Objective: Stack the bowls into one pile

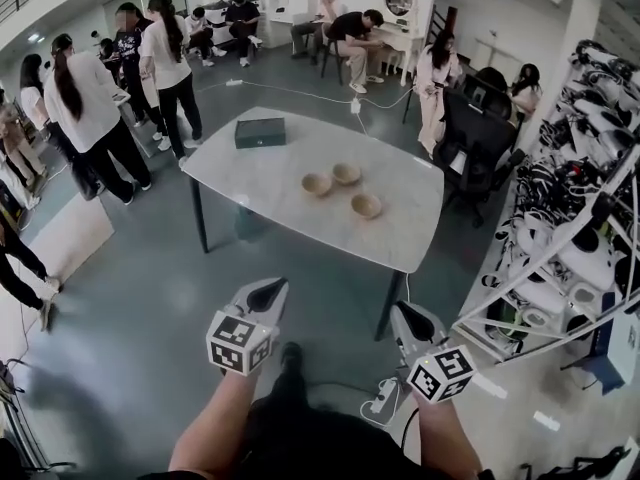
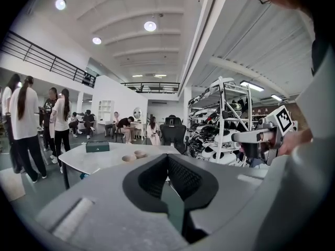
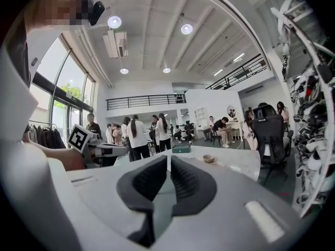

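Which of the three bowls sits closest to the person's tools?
The right-hand bowl, alone nearer the table's front edge; the other two sit farther back.

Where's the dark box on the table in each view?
Head view: dark box in the upper middle, at the white table's far left corner.
Left gripper view: box left of centre, on the tabletop, left of the bowls.
Right gripper view: box near centre, on the tabletop.
Shared landmark: the white table.

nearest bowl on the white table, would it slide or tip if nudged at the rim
Probably slides rather than tips: the bowl is low and wide on a smooth table. It looks wooden, so likely stiff, light and not fragile.
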A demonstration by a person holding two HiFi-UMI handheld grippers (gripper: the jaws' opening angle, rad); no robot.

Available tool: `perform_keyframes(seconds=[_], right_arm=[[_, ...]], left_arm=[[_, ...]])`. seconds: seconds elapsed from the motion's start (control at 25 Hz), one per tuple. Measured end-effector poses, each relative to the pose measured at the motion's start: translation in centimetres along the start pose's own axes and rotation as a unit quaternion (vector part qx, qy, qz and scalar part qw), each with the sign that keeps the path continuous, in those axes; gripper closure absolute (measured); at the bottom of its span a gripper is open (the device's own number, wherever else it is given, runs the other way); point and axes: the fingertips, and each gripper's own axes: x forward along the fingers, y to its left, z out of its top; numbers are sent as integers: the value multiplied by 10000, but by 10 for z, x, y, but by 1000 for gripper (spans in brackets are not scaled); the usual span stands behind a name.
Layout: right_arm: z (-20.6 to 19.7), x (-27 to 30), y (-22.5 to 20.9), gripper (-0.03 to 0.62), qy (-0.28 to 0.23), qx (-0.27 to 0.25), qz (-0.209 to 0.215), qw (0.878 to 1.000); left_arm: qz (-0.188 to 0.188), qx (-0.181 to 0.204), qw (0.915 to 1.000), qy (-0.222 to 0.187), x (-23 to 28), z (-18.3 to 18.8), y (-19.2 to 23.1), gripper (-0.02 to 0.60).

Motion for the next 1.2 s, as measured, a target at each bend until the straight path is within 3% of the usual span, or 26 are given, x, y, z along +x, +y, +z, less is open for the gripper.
perform_keyframes(seconds=[0.32, 0.68, 0.88, 1.2], right_arm=[[-1, 65, -25, 582, 174, -28, -94, 9998], [4, 211, -58, 582, 527, 51, -234, 9983], [18, 288, -61, 582, 739, -213, -296, 9966], [7, 353, -71, 582, 1230, -442, -459, 9904]], left_arm=[[-141, -143, 9998, 12, 55, -6, 50, 572], [-411, -312, 9986, 154, 153, -1, 166, 572], [-580, -341, 9977, 112, 199, 14, 228, 572], [-731, -488, 9961, 117, 239, 11, 286, 572]])
